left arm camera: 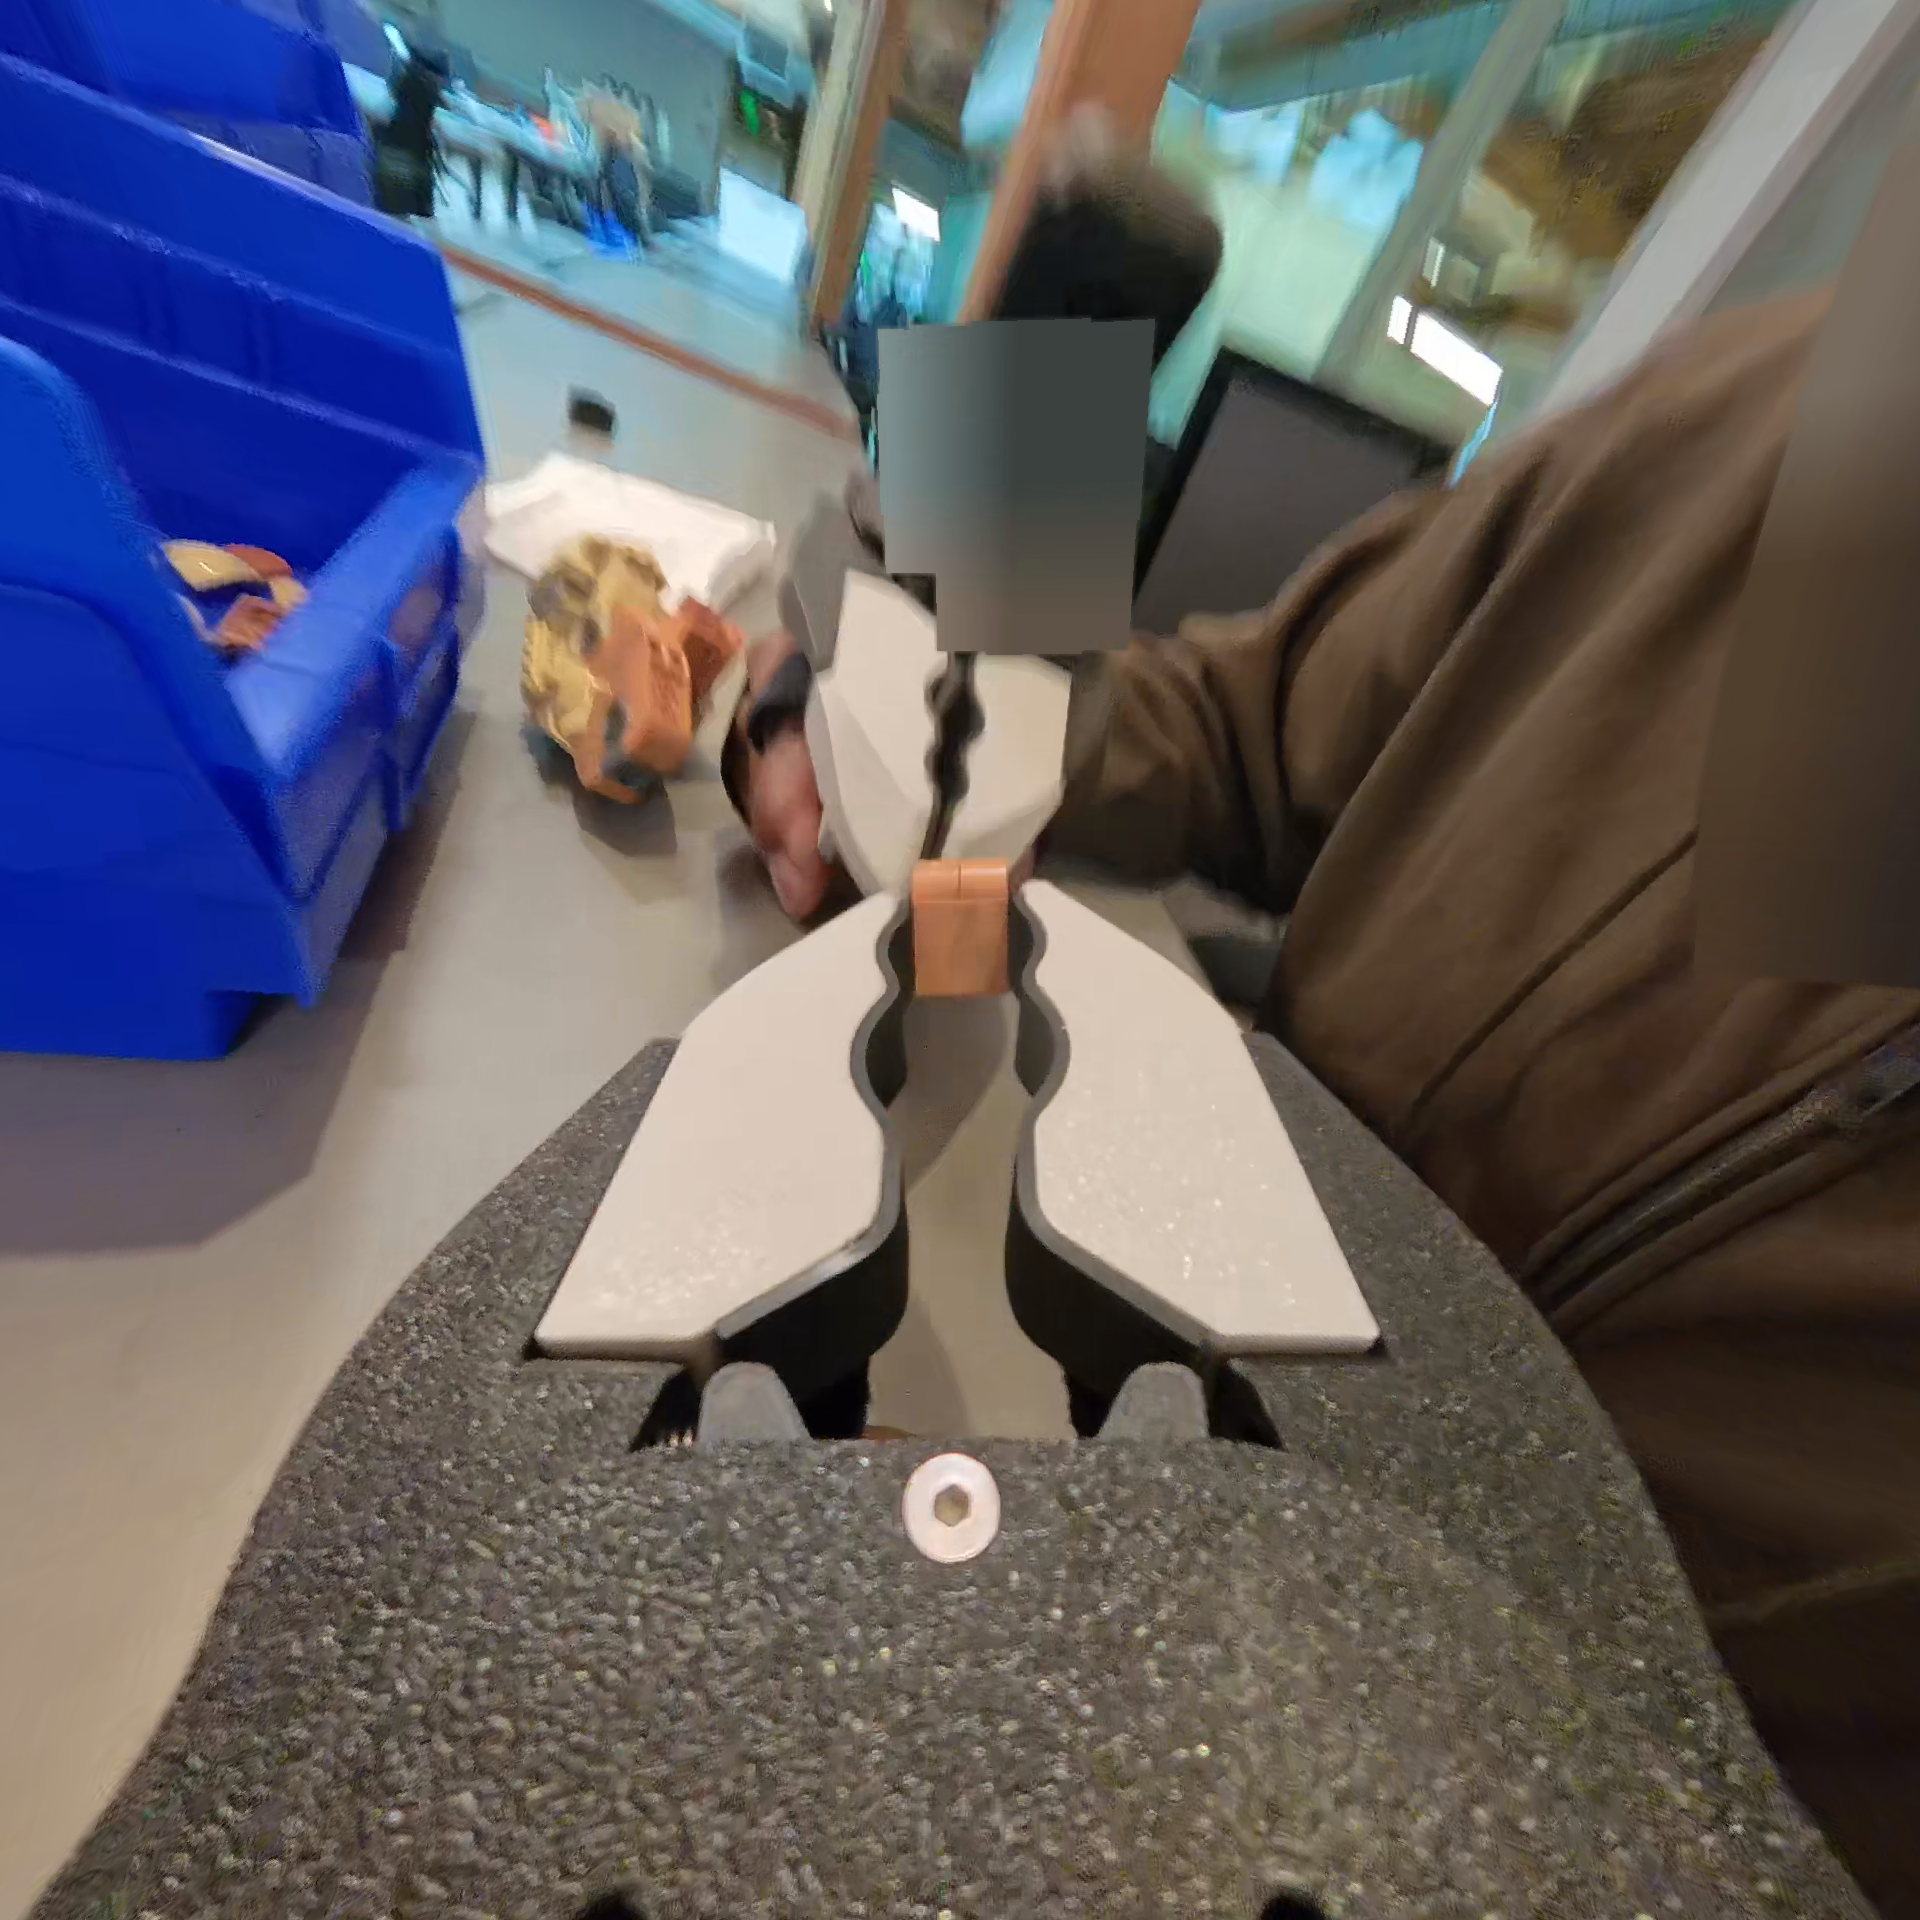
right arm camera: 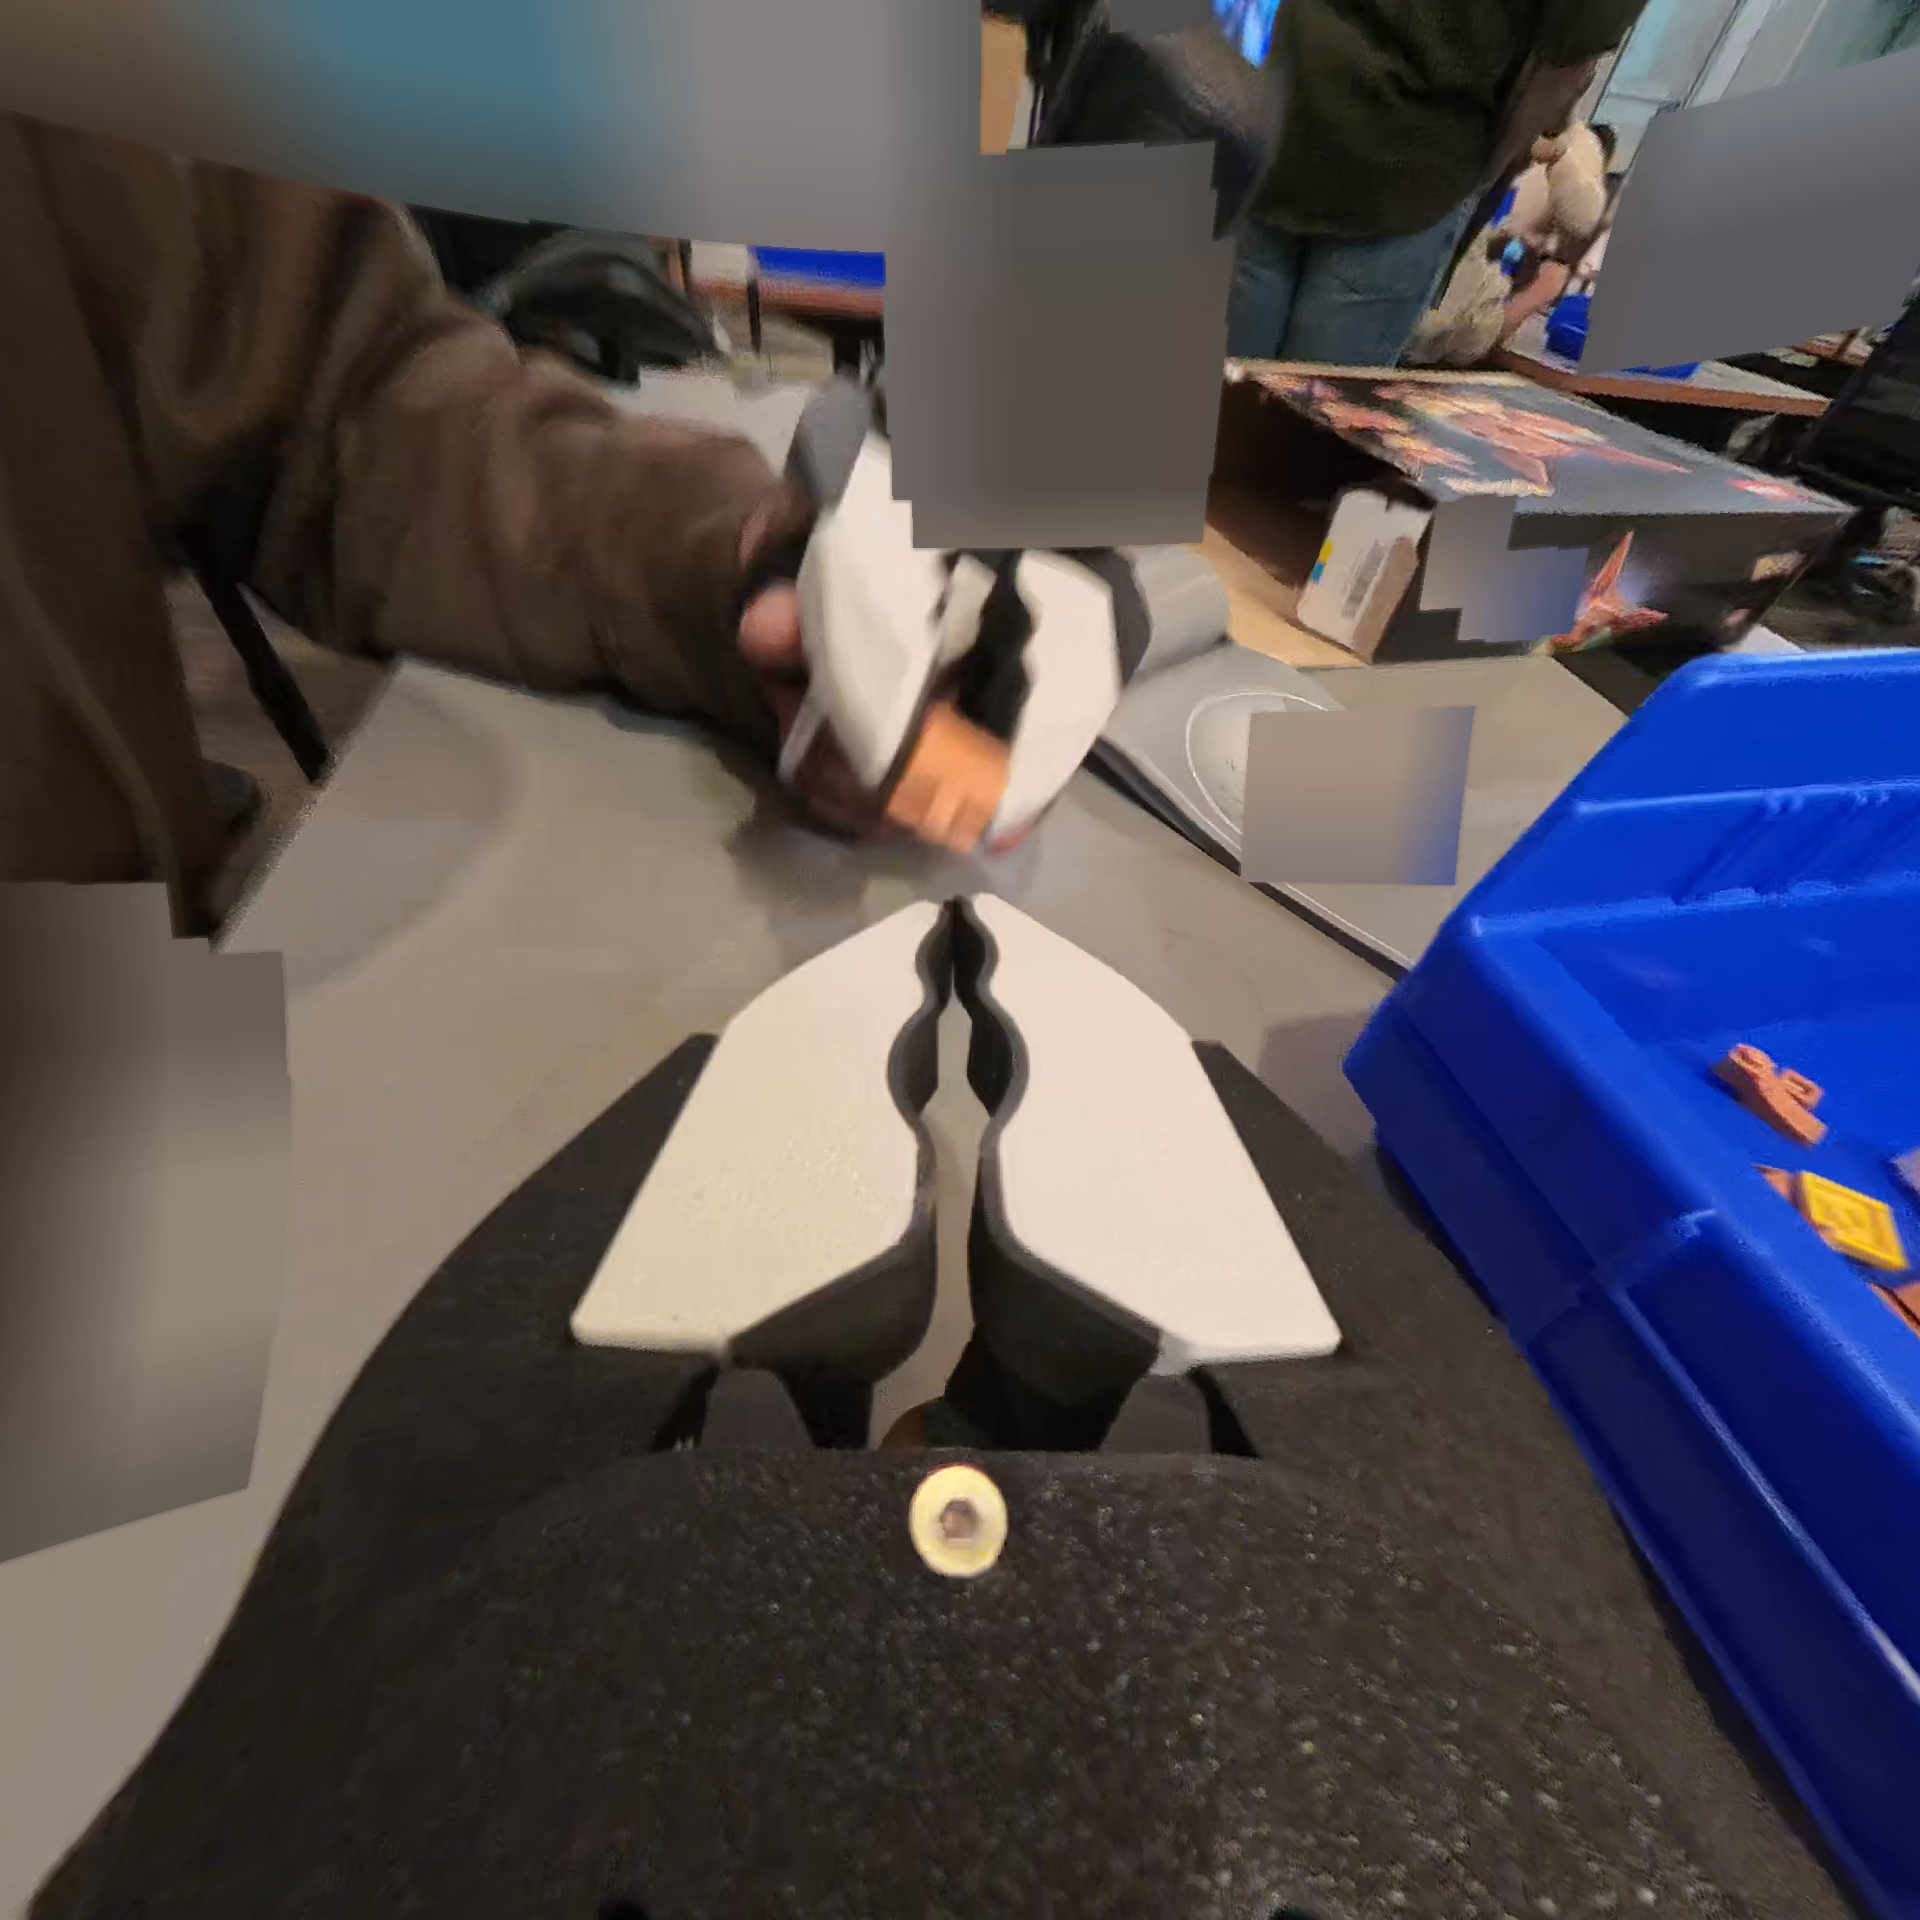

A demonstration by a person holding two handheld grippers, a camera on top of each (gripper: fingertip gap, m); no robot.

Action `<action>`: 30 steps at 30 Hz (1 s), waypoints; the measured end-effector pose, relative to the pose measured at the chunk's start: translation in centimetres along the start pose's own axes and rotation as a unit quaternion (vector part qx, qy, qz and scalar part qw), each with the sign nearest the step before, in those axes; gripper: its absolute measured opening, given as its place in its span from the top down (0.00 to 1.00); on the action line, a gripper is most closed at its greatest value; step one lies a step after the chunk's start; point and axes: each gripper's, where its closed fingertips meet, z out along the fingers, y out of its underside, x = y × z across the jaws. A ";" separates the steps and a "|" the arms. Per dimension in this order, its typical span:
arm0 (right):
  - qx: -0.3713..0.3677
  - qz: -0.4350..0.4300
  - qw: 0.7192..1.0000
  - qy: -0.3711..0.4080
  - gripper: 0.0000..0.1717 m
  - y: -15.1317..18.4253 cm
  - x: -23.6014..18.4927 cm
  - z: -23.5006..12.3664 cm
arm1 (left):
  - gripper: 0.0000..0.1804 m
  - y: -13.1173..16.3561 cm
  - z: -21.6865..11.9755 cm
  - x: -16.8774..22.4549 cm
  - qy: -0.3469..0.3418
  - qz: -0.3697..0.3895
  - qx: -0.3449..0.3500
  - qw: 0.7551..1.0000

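The left gripper (left arm camera: 960, 940), with pale grey wavy-edged fingers on a black textured body, clamps a small reddish-brown rectangular plastic block (left arm camera: 960, 935) between its fingertips, both pads pressing on the block's sides above the grey matte tabletop (left arm camera: 312, 1299). Facing it just beyond the block is the right gripper (right arm camera: 954, 914), of the same build, whose fingers are pressed together with nothing between them. A hand (left arm camera: 784, 821) in a brown jacket sleeve (left arm camera: 1455, 727) grips its handle. To the left gripper's left stand stacked blue plastic storage bins (left arm camera: 239, 623), the nearest one holding a few brown and tan pieces. Farther off on the table lies a tan and orange-brown brick-built model (left arm camera: 613, 675) beside a white crumpled bag (left arm camera: 623, 520). Beside the right gripper another blue plastic bin (right arm camera: 1662, 1039) holds small brown pieces and a yellow tile (right arm camera: 1855, 1221); behind it sits an open printed cardboard box (right arm camera: 1507, 457).
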 end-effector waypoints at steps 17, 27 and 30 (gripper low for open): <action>-0.003 0.102 0.995 0.018 0.87 0.4 1.1 0.5 | 0.91 0.7 -0.5 -2.2 -0.098 0.113 -0.037 0.988; -0.031 0.088 0.996 -0.010 0.91 1.0 -0.1 0.7 | 0.91 2.0 0.0 -1.5 -0.101 0.192 -0.092 0.972; -0.032 0.069 0.997 -0.006 0.91 1.0 -0.2 0.6 | 0.91 2.1 0.0 -1.5 -0.096 0.168 -0.094 0.977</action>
